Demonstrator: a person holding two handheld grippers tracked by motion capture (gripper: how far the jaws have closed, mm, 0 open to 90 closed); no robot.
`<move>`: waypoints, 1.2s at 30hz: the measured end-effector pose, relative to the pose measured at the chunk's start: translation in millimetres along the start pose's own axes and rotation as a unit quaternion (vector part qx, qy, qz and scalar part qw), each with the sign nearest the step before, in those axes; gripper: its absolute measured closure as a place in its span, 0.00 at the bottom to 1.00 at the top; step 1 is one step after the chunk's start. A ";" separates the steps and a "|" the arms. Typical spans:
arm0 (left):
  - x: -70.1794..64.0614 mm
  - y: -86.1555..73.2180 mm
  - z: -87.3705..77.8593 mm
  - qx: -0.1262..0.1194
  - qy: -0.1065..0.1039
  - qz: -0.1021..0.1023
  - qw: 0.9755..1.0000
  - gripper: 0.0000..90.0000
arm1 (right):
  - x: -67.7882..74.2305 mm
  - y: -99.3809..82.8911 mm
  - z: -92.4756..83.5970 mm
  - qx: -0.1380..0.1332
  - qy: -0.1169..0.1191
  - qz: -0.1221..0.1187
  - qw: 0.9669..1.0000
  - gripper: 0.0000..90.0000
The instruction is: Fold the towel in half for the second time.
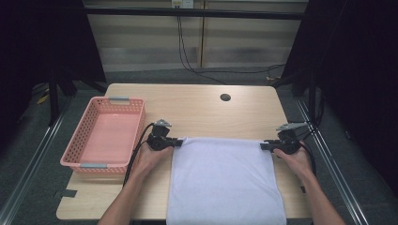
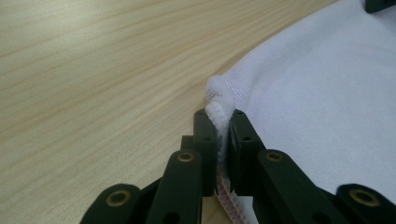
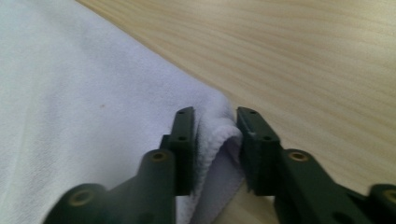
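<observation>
Table (image 1: 197,112): white towel (image 1: 225,183) lies flat, near edge hanging over my side. Pink basket (image 1: 105,136) waits at left. My left gripper (image 2: 223,126) and right gripper (image 3: 215,135) — each pinched shut on a far corner, prob. for folding.

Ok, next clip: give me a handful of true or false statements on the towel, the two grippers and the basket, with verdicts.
1. The left gripper is shut on a corner of the white towel. True.
2. The right gripper hovers open above bare table. False: a fold of the towel's far right corner sits between its jaws, which are closed on it.
3. The pink basket holds a folded cloth. False: it is empty.
4. The towel's near edge hangs over the table edge closest to the person. True.
5. The basket stands to the right of the towel in the high view. False: it stands to the left, beside the left gripper.
</observation>
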State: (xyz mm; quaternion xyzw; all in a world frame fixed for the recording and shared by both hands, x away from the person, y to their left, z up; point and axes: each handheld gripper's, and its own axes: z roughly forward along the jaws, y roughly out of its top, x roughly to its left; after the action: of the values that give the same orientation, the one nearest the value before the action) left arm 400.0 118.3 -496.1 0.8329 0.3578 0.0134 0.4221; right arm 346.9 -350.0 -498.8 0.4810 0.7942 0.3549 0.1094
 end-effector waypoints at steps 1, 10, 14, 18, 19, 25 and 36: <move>-2.5 1.6 -3.1 -0.008 -0.005 -0.001 1.000 0.94 | 0.5 0.7 -2.3 -0.003 0.004 -0.001 1.000 0.88; -11.3 20.4 -34.6 -0.054 -0.018 0.017 0.998 0.94 | 0.1 22.8 -28.5 -0.081 0.019 0.008 0.997 0.95; -10.8 32.3 -48.0 -0.063 -0.016 0.024 0.998 0.94 | 0.9 33.8 -33.2 -0.102 0.014 0.007 0.995 0.95; -11.0 44.8 -58.3 -0.065 -0.007 0.039 0.997 0.94 | 0.4 46.7 -40.3 -0.115 0.011 0.003 0.993 0.95; -10.5 47.7 -60.4 -0.064 -0.005 0.040 0.997 0.94 | 0.3 50.2 -41.7 -0.118 0.010 0.002 0.993 0.95; -0.5 64.3 -68.6 -0.086 0.004 0.036 0.996 0.95 | -2.1 73.4 -45.4 -0.131 0.008 -0.002 0.991 0.95; 9.5 89.8 -76.3 -0.124 0.020 0.038 0.991 0.95 | -7.4 112.6 -50.7 -0.155 0.000 0.000 0.988 0.96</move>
State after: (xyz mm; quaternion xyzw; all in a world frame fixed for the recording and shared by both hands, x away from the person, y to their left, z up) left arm 434.8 142.2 -385.7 0.7867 0.3302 0.0903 0.5138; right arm 401.9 -347.3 -387.9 0.4580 0.7295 0.4739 0.1830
